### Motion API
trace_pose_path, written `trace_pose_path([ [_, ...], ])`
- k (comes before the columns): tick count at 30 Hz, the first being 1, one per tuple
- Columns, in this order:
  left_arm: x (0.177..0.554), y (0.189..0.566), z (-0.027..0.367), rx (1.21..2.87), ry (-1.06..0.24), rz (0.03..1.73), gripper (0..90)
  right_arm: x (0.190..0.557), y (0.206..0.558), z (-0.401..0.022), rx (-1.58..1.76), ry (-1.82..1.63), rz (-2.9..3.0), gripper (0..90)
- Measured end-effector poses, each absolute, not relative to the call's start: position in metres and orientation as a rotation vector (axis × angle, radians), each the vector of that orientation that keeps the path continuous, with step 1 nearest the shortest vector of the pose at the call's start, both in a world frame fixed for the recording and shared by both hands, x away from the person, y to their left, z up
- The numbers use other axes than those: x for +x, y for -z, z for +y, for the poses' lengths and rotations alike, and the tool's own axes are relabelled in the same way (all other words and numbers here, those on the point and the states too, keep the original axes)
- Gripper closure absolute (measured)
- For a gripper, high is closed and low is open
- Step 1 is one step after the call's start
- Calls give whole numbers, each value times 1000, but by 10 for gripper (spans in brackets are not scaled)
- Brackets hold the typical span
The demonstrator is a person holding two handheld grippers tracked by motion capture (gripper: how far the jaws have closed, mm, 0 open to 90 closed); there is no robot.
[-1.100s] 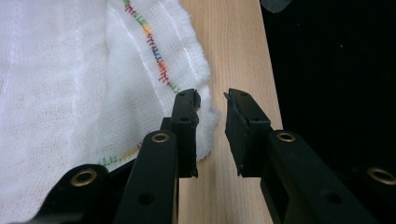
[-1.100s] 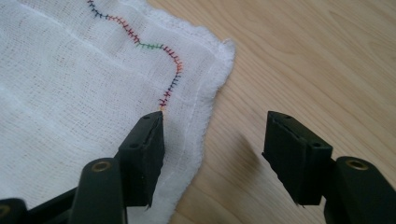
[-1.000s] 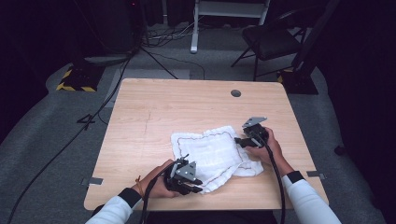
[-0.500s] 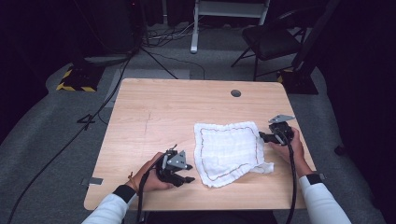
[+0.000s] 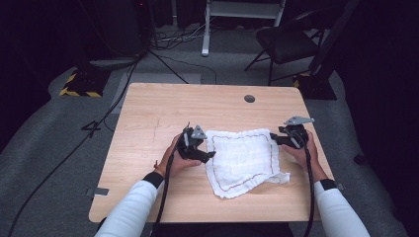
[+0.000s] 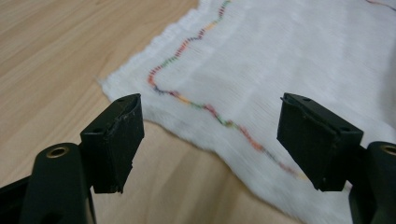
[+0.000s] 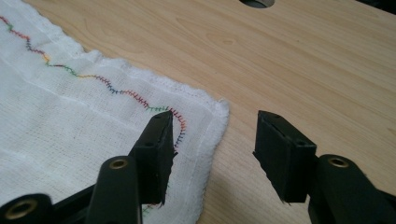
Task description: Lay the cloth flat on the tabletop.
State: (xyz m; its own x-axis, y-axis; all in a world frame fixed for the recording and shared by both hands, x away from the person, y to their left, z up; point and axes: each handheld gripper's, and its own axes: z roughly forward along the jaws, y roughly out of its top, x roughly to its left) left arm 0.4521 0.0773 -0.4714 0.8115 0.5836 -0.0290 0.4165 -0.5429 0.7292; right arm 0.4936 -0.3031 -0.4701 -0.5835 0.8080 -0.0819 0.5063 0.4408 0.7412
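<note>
Cloth (image 5: 243,159) spread flat; my left gripper (image 5: 206,156) opening, right gripper (image 5: 271,140) closing, both empty; seize corners squarely.

Cloth (image 5: 244,160): white woven fabric, loosely textured, matt, with wavy multicoloured stitching near its hem. Table (image 5: 158,106): light wood-grain top, smooth, faint sheen. Left gripper (image 6: 210,140) and right gripper (image 7: 212,154): black matt plastic jaws, brass-coloured metal eyelets.

Both grippers' fingers (image 6: 116,140) apart, empty
</note>
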Motion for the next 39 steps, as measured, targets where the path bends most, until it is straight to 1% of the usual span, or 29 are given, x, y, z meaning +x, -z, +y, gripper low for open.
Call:
trace_pose_path([
  [3, 469, 476, 68, 2231, -313, 766, 231, 503, 476, -300, 1136, -966, 2288, 463],
  [4, 474, 477, 66, 2233, -316, 777, 232, 506, 478, -299, 1153, -970, 2297, 451],
  [5, 478, 480, 65, 2217, -301, 795, 238, 509, 479, -298, 1168, -977, 2301, 445],
  [7, 487, 485, 64, 2229, -302, 836, 265, 513, 480, -297, 1175, -979, 2304, 448],
  [9, 495, 493, 63, 2248, -276, 876, 282, 516, 482, -294, 1172, -960, 2307, 453],
  [10, 497, 497, 63, 2254, -270, 880, 283, 518, 483, -293, 1175, -954, 2316, 454],
  [11, 498, 498, 64, 2243, -274, 869, 262, 519, 485, -291, 1183, -946, 2324, 454],
  [13, 499, 498, 64, 2236, -275, 878, 259, 521, 489, -288, 1186, -912, 2352, 452],
  [15, 499, 500, 63, 2238, -299, 872, 247, 522, 491, -287, 1203, -919, 2351, 468],
  [17, 500, 500, 63, 2239, -298, 857, 236, 521, 491, -287, 1207, -931, 2363, 524],
  [18, 501, 500, 63, 2239, -295, 854, 237, 521, 491, -287, 1208, -939, 2366, 538],
  [19, 502, 500, 63, 2243, -289, 848, 239, 521, 491, -287, 1208, -945, 2371, 581],
  [20, 502, 499, 64, 2247, -284, 831, 261, 520, 490, -287, 1202, -950, 2383, 623],
  [22, 504, 498, 65, 2241, -273, 816, 428, 519, 490, -285, 1193, -963, 2396, 703],
  [24, 507, 497, 65, 2237, -256, 823, 552, 517, 490, -284, 1166, -980, 2409, 802],
  [26, 511, 496, 66, 2225, -217, 832, 681, 514, 491, -282, 1127, -979, 2401, 830],
  [28, 515, 495, 68, 2235, -208, 828, 763, 514, 491, -282, 1120, -980, 2388, 842],
  [31, 516, 493, 70, 2247, -220, 802, 809, 512, 484, -285, 1115, -1024, 2343, 848],
  [35, 514, 472, 79, 2178, -271, 781, 818, 506, 467, -285, 1062, -1067, 2303, 852],
  [37, 511, 456, 82, 2168, -317, 750, 818, 502, 456, -283, 1030, -1089, 2277, 852],
  [39, 508, 444, 85, 2159, -333, 735, 819, 496, 443, -281, 1007, -1120, 2244, 852],
])
